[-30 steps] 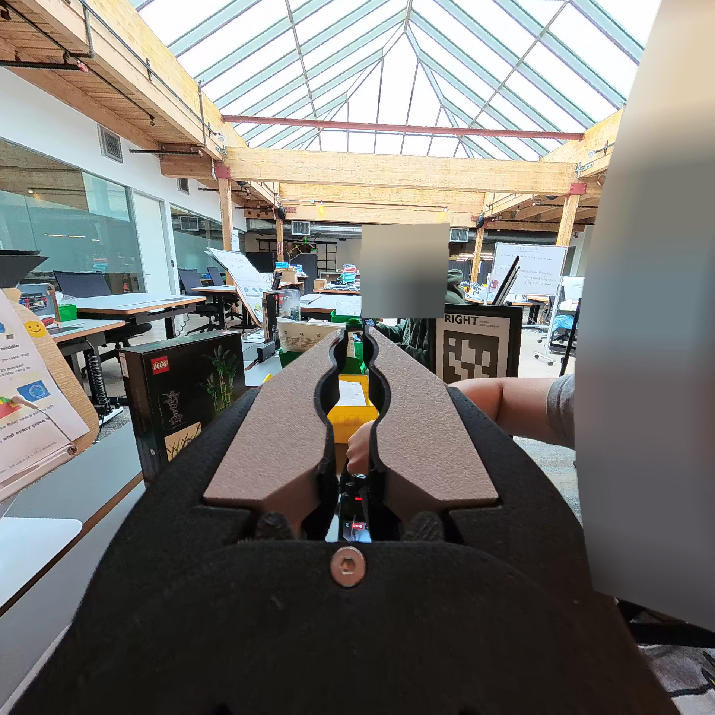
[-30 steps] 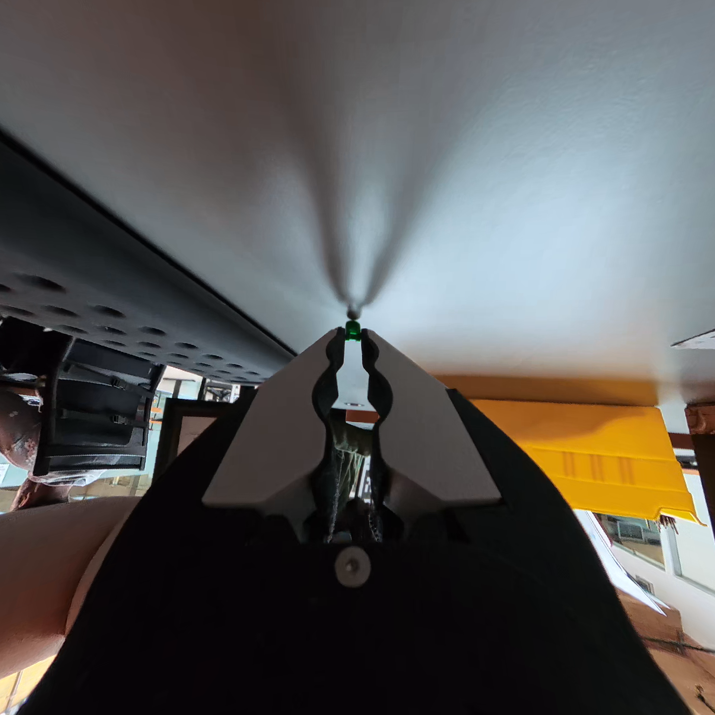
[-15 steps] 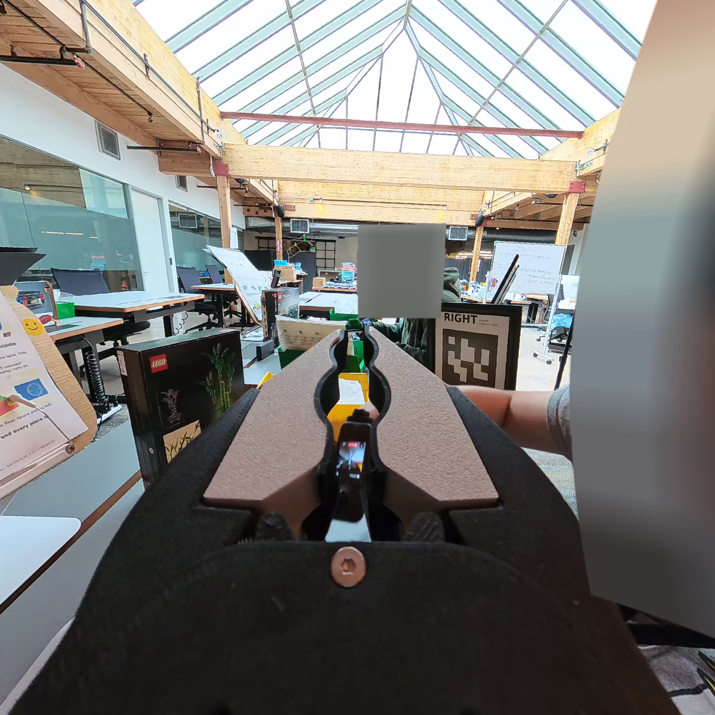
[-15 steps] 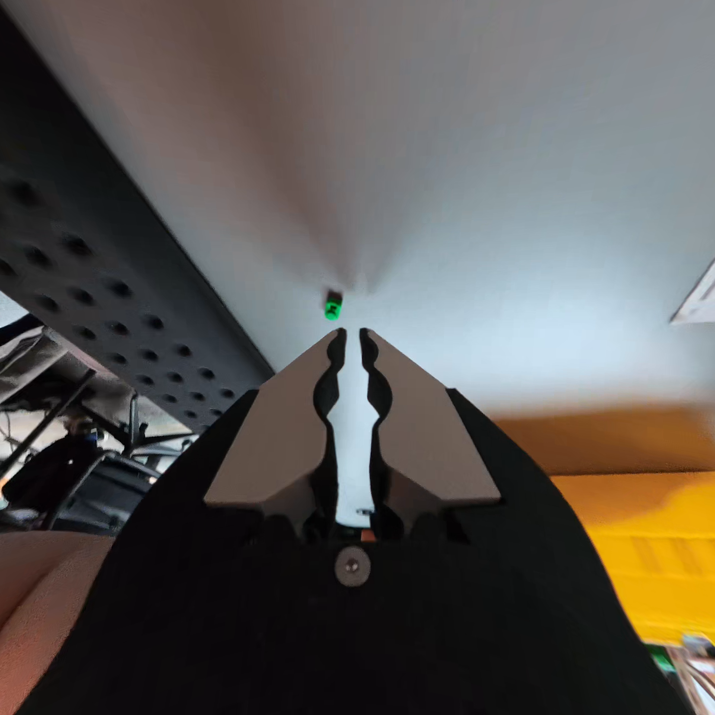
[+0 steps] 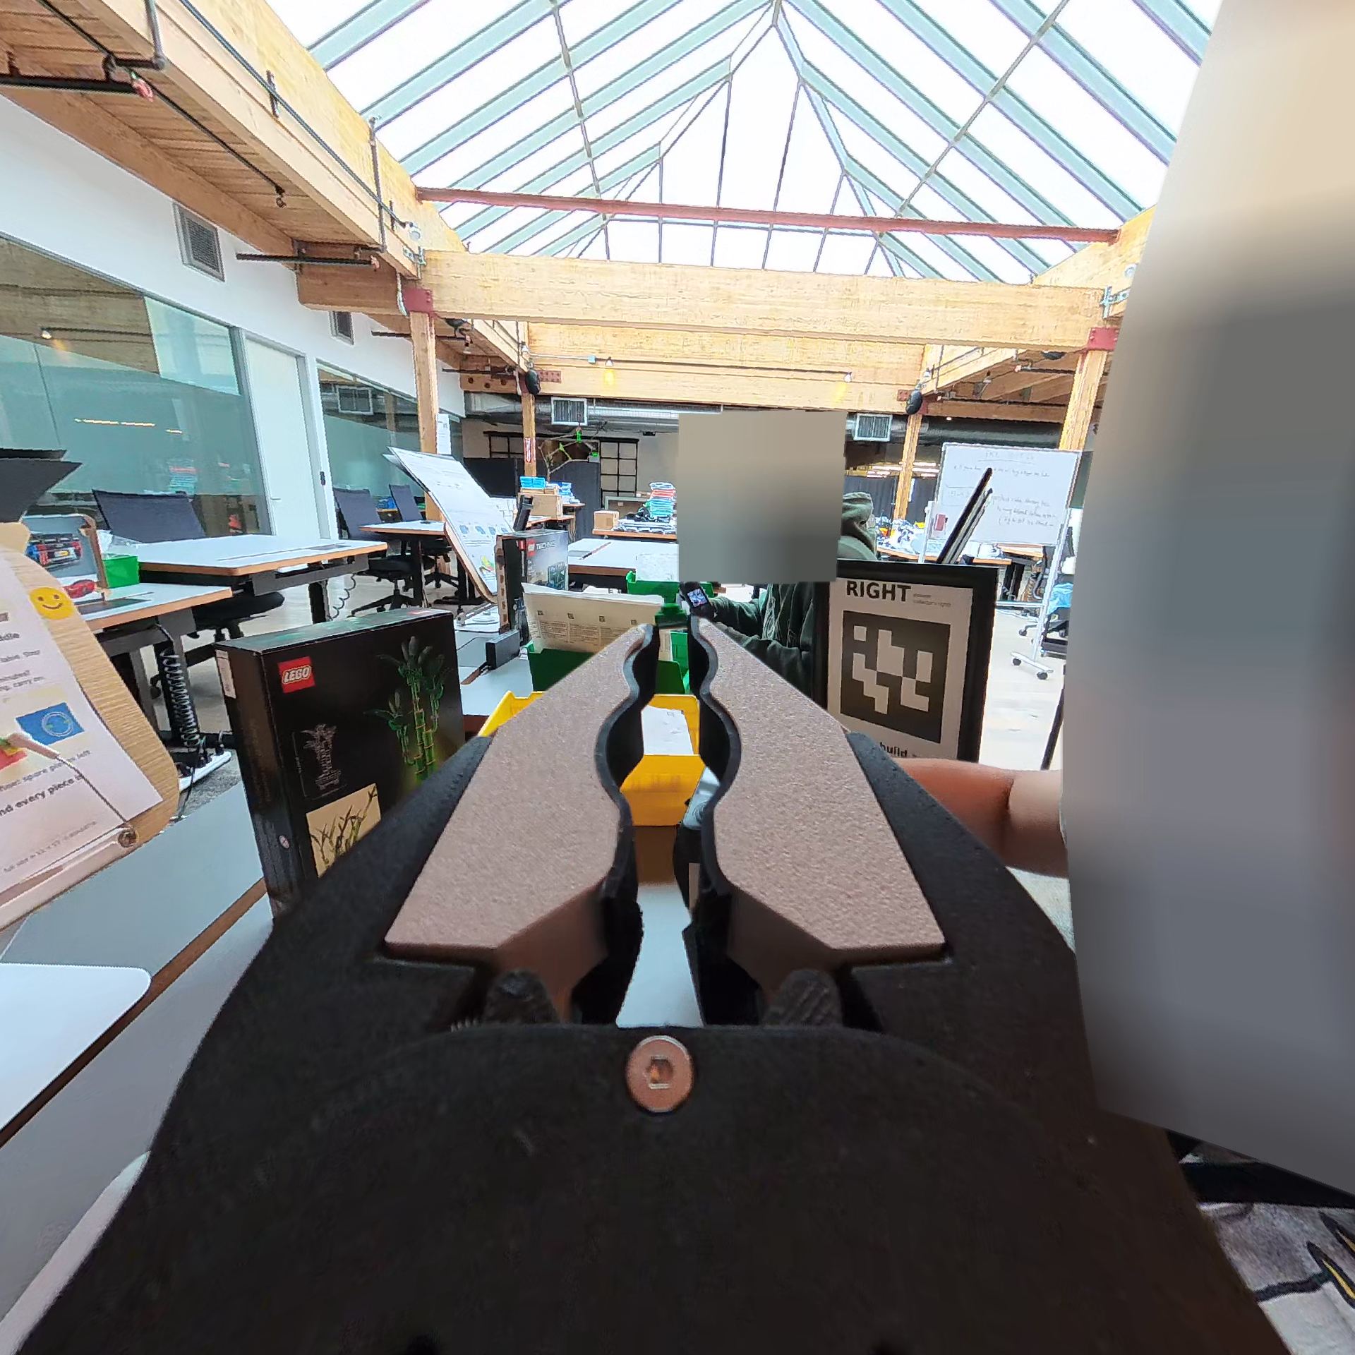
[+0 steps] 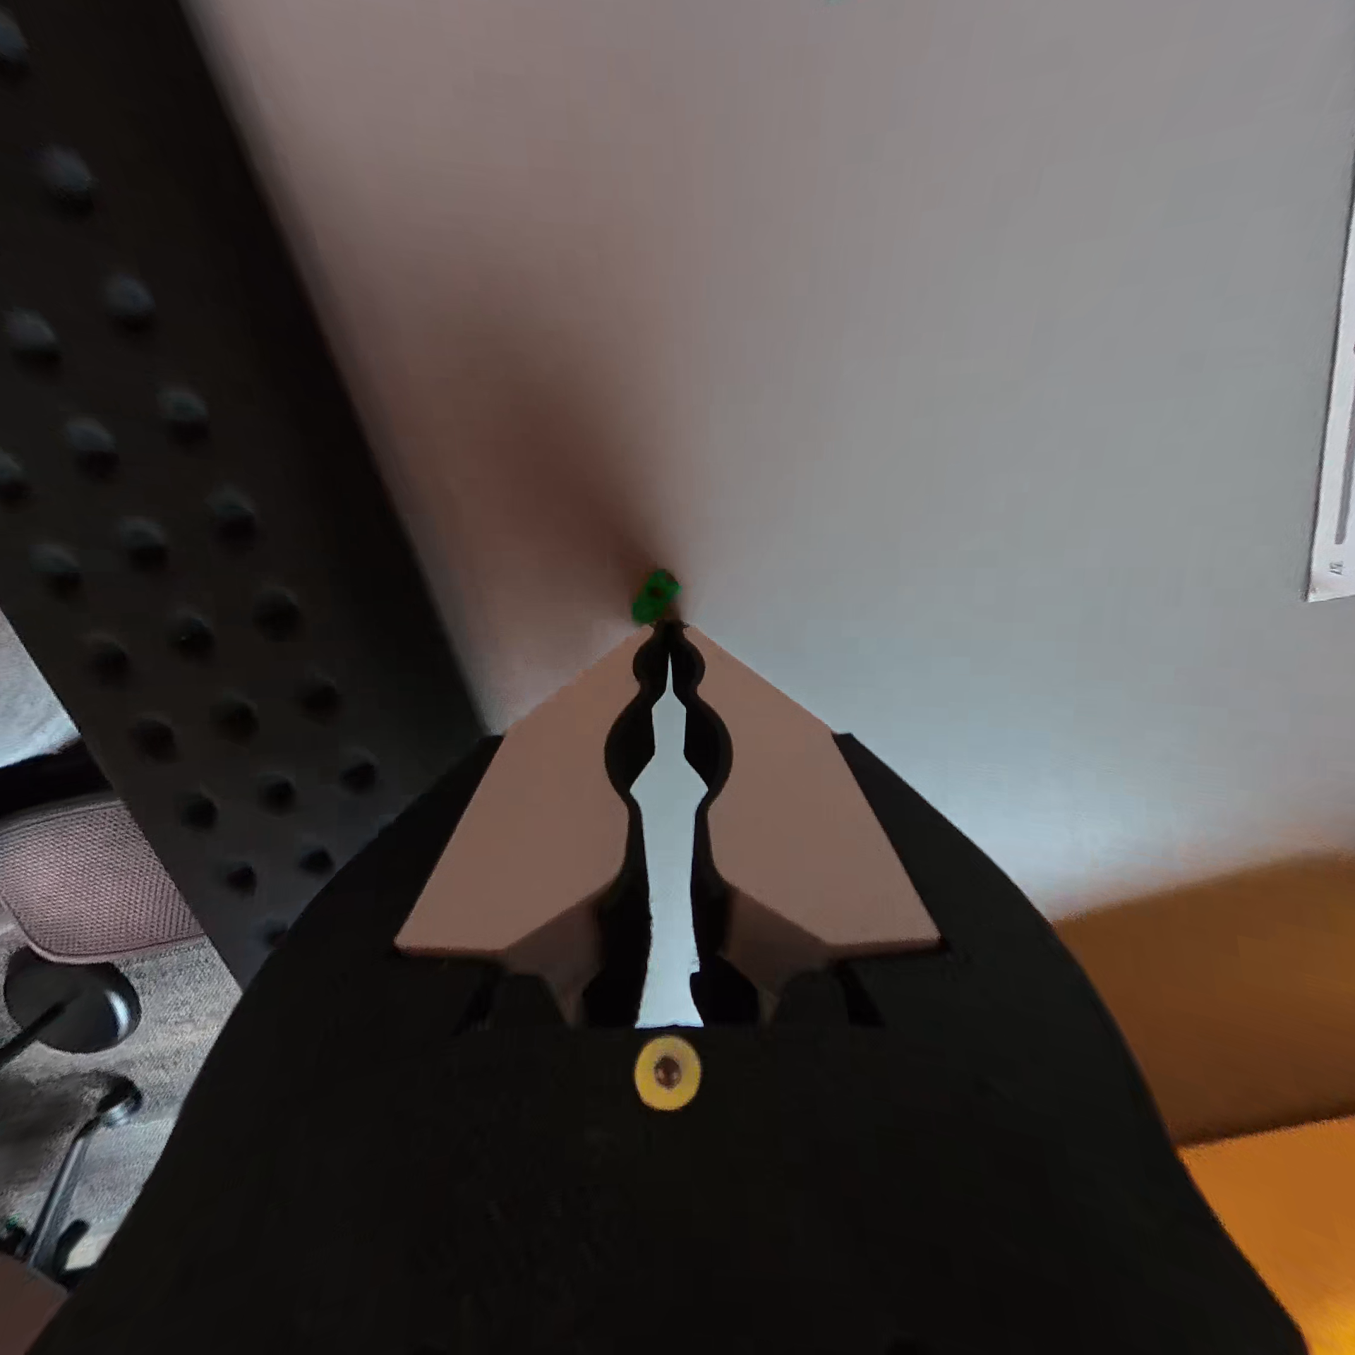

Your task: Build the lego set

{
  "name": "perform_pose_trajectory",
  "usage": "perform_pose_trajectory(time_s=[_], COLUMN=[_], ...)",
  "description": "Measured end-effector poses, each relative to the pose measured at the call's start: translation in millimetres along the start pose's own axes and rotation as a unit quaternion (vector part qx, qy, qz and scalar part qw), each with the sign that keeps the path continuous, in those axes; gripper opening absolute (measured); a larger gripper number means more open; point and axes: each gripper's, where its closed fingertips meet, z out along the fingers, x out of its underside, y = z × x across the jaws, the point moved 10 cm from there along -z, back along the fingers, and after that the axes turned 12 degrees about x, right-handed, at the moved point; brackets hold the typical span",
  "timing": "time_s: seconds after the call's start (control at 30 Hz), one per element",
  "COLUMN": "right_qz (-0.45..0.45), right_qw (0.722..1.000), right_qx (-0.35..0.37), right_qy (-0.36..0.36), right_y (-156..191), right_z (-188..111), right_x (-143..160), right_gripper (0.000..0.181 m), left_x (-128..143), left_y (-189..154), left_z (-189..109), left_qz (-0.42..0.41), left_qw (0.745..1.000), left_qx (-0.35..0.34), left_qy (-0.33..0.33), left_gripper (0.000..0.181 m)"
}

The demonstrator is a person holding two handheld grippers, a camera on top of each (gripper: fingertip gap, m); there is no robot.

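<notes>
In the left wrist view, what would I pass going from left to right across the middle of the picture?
Paper sheet on a wooden stand → black Lego box → yellow bin seen between the left gripper fingers → black-and-white marker board → a person's forearm.

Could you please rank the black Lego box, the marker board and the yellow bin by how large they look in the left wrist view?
1. Black Lego box
2. Marker board
3. Yellow bin, mostly hidden behind the left gripper, so unsure.
</notes>
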Motion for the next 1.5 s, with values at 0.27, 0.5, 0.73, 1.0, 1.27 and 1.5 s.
perform_pose_trajectory(time_s=[0.27,0.5,0.73,1.0,1.27,1.5], right_qz=[0.007,0.018,0.016,-0.023,-0.022,-0.02], right_qw=[0.998,0.997,0.995,0.988,0.979,0.98], right_qx=[-0.002,-0.001,0.011,0.03,-0.009,-0.016], right_qy=[-0.062,-0.078,-0.097,-0.152,-0.202,-0.198], right_y=[10.0,15.7,20.8,8.4,4.6,3.5], right_z=[2.5,5.3,9.2,-3.8,10.9,10.2], right_x=[-3.5,-13.3,-25.8,-11.3,-10.7,-10.4], right_gripper=[0.0,0.0,0.0,0.018,0.003,0.006], left_x=[4.3,4.6,3.6,3.1,5.5,10.1], left_y=[3.0,3.5,3.2,3.8,4.3,9.1], left_z=[5.2,5.1,3.7,2.3,5.2,8.1], left_qz=[-0.006,-0.007,-0.006,-0.007,-0.006,-0.017], left_qw=[1.0,1.0,1.0,1.0,1.0,1.0], left_qx=[0.002,0.002,0.002,0.003,0.001,0.001], left_qy=[0.009,0.01,0.007,0.004,0.013,0.02], left_gripper=[0.005,0.006,0.005,0.005,0.006,0.005])
